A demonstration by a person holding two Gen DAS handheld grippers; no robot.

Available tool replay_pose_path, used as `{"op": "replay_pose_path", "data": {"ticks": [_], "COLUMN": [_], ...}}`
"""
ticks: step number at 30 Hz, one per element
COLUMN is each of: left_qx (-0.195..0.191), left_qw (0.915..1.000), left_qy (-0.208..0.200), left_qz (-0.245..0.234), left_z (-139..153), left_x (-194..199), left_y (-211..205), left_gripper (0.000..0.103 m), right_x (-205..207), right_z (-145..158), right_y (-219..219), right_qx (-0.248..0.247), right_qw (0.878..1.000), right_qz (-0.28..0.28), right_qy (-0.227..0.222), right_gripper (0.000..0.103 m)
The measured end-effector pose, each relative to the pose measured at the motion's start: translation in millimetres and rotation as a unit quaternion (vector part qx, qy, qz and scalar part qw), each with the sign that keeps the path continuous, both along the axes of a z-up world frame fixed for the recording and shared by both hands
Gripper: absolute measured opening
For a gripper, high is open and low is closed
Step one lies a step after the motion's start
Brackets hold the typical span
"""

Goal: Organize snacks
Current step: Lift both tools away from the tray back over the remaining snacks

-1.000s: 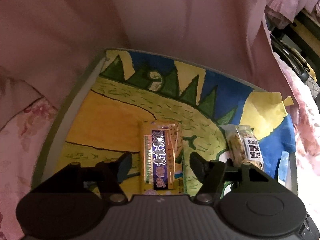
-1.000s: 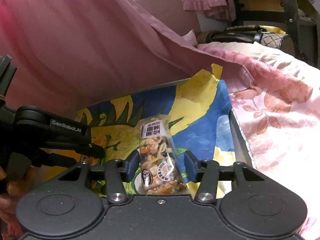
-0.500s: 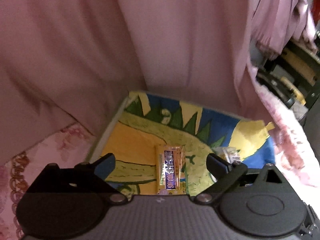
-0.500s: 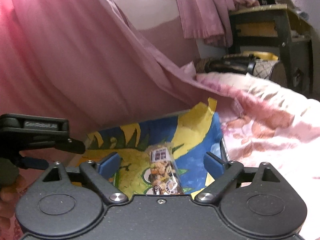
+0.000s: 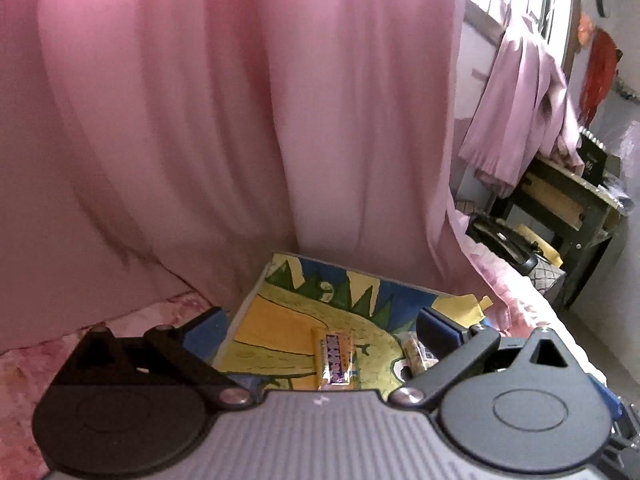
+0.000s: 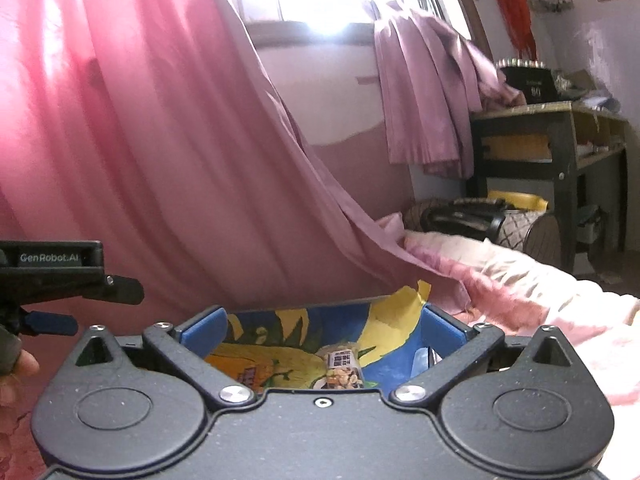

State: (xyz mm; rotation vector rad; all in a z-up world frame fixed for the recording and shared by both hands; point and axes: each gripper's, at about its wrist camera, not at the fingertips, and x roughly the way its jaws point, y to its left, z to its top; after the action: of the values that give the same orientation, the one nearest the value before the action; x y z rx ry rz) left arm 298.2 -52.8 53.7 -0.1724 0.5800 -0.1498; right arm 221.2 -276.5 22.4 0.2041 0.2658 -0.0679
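Left gripper (image 5: 320, 326): fingers spread wide, just finished opening, nothing between the pads. It sits above the painted board (image 5: 280, 322), a flat panel with a green, yellow and blue drawing that lies on the bed. Purple-and-gold snack bar (image 5: 335, 360) lies flat on the board, lengthwise, roughly centred under the left gripper, not touched. Clear nut snack pack (image 5: 416, 354) lies on the board just right of the bar, partly hidden behind the right-hand finger. Right gripper (image 6: 322, 322): fingers also wide, just opened, empty. In its view the nut pack (image 6: 344, 372) lies on the board below and between the fingers, clear of both. Pink curtain (image 5: 240, 140) hangs behind the board; floral bedding (image 6: 520, 300) is to the right.
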Motion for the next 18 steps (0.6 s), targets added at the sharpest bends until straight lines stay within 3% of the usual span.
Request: {"op": "replay_pose_path", "data": {"ticks": [7, 12, 18], "left_qx": [0.008, 0.041, 0.079], "left_qw": [0.9990, 0.9944, 0.9914], "left_qy": [-0.044, -0.096, -0.104], "left_qz": [0.002, 0.011, 0.005], "left_z": [14, 16, 9], "left_x": [-52, -94, -137], "left_y": [15, 20, 22], "left_gripper": [0.103, 0.103, 0.103], "right_x": [-46, -79, -115], "right_z": [13, 15, 15], "right_y": [3, 10, 22], "right_qx": [-0.005, -0.016, -0.011], "right_qw": [1.000, 0.999, 0.999], "right_qz": [-0.013, -0.013, -0.010], "right_qy": [-0.024, -0.032, -0.031], "right_gripper": [0.102, 0.102, 0.102]}}
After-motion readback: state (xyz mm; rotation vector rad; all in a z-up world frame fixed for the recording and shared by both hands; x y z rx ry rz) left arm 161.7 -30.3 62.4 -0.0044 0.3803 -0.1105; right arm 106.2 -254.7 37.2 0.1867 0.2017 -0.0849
